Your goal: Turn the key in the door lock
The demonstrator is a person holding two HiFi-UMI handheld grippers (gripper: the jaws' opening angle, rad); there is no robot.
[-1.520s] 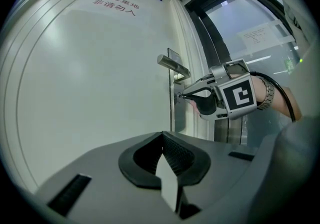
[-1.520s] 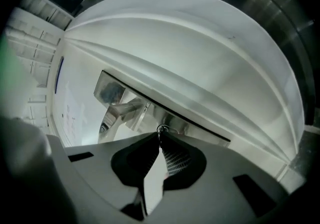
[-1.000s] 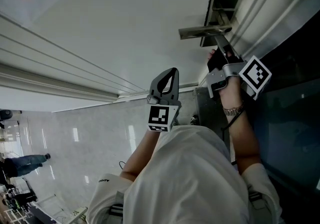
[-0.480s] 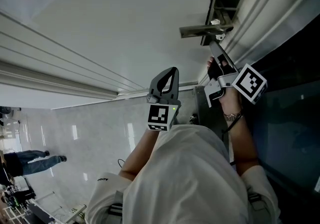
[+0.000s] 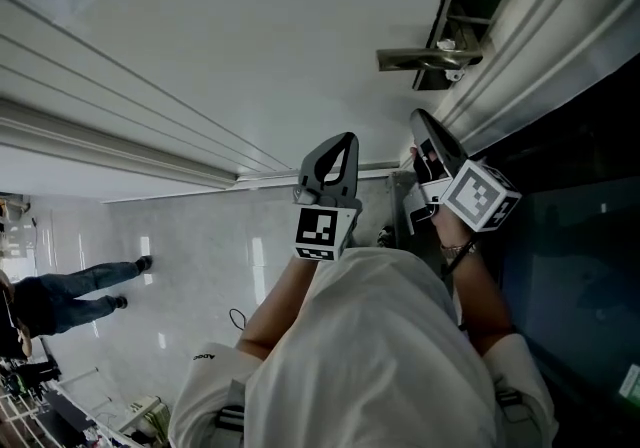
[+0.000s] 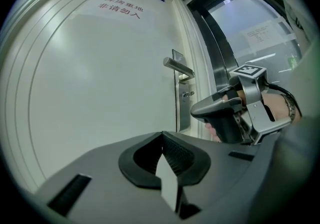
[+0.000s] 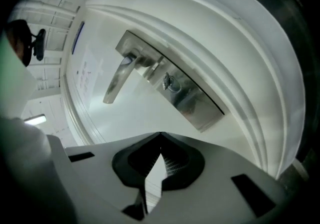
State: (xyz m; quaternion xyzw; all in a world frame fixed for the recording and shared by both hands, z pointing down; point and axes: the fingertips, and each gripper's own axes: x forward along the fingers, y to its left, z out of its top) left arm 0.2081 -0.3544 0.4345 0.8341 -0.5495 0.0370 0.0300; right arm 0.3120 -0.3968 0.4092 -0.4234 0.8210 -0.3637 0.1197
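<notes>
A steel lock plate [image 5: 470, 6] with a lever handle [image 5: 420, 59] sits on the white door. A small key [image 7: 171, 83] sticks out of the plate below the handle, also visible as the key [image 6: 187, 94] in the left gripper view. My right gripper [image 5: 420, 119] hangs a short way back from the plate, touching nothing. Its jaws have just been closing, nothing lies between them, and they are shut [image 7: 160, 138]. My left gripper [image 5: 345, 141] is held level farther left, shut and empty, facing the door panel.
A dark glass panel with a metal frame [image 5: 570, 226] runs beside the door on the right. White raised mouldings [image 5: 120, 126] cross the door. A person [image 5: 70, 291] walks on the glossy floor at far left.
My right gripper has drawn back from the key and the lock plate, rolling as it went. The left gripper has stayed put. The person in the background has walked on.
</notes>
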